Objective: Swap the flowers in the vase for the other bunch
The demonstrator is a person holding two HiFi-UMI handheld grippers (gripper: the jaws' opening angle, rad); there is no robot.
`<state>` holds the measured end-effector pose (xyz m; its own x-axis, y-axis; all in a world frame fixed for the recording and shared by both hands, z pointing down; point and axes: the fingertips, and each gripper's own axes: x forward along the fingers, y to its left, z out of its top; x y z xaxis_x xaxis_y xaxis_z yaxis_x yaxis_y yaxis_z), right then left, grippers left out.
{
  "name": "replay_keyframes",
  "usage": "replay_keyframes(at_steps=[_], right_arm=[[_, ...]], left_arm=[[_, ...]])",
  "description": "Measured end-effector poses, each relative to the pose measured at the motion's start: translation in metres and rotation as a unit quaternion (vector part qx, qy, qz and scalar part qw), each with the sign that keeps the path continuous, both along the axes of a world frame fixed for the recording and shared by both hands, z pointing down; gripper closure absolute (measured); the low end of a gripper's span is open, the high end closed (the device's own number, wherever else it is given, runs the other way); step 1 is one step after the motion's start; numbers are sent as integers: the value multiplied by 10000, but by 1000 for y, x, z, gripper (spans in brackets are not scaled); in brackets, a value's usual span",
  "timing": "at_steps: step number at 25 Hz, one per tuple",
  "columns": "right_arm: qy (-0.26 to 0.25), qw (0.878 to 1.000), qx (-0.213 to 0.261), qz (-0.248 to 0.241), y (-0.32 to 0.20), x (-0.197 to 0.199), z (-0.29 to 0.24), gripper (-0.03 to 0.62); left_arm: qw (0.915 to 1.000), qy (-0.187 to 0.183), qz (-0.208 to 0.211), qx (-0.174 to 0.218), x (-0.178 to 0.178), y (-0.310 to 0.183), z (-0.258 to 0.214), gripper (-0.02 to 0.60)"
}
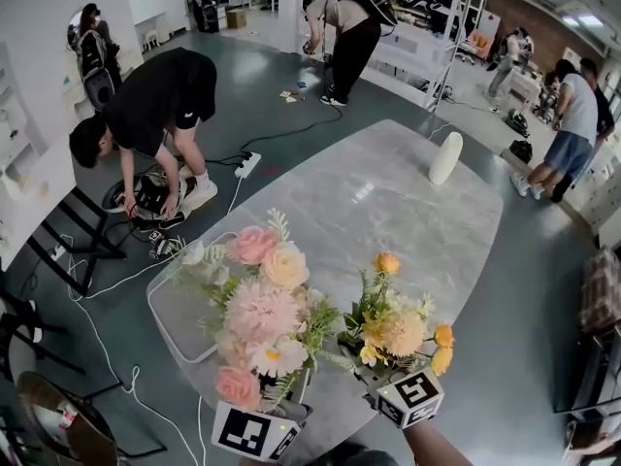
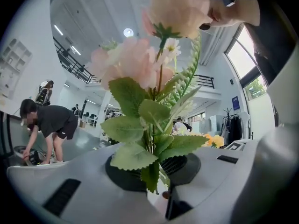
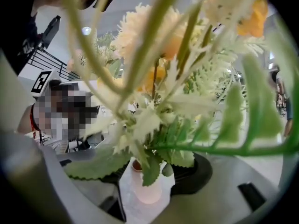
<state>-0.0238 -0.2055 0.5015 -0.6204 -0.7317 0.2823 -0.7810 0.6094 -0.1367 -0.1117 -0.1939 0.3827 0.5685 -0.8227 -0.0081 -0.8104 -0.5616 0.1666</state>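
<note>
My left gripper (image 1: pixel 289 404) is shut on the stems of the pink bunch (image 1: pixel 254 304), whose blooms and green leaves (image 2: pixel 140 125) rise straight out of the jaws in the left gripper view. To its right, my right gripper (image 1: pixel 374 373) is shut on the stems of the yellow-orange bunch (image 1: pixel 398 330), which fills the right gripper view (image 3: pixel 154 83). Both bunches hang over the near end of the grey marble table (image 1: pixel 388 212). A small pale vase (image 3: pixel 148 186) with a brown mouth shows low between the right jaws, partly behind leaves.
A tall white oval object (image 1: pixel 446 157) stands at the table's far end. On the floor to the left a person (image 1: pixel 155 105) bends over gear and cables, beside a power strip (image 1: pixel 247 164). Dark chairs (image 1: pixel 58 250) stand at the left; other people stand at the back and right.
</note>
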Motion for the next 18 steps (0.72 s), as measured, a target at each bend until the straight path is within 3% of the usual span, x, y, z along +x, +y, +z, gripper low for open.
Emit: replay_keyframes(at_steps=[6, 14, 18], right_arm=[[60, 10000, -19, -34, -1, -4, 2, 339], [113, 9998, -174, 18, 3, -2, -1, 335], [170, 9992, -360, 92, 8, 4, 4, 335]], left_arm=[[9993, -165, 327, -105, 16, 2, 4, 508], [9977, -580, 341, -86, 29, -3, 24, 508], [9974, -615, 355, -92, 33, -3, 29, 508]])
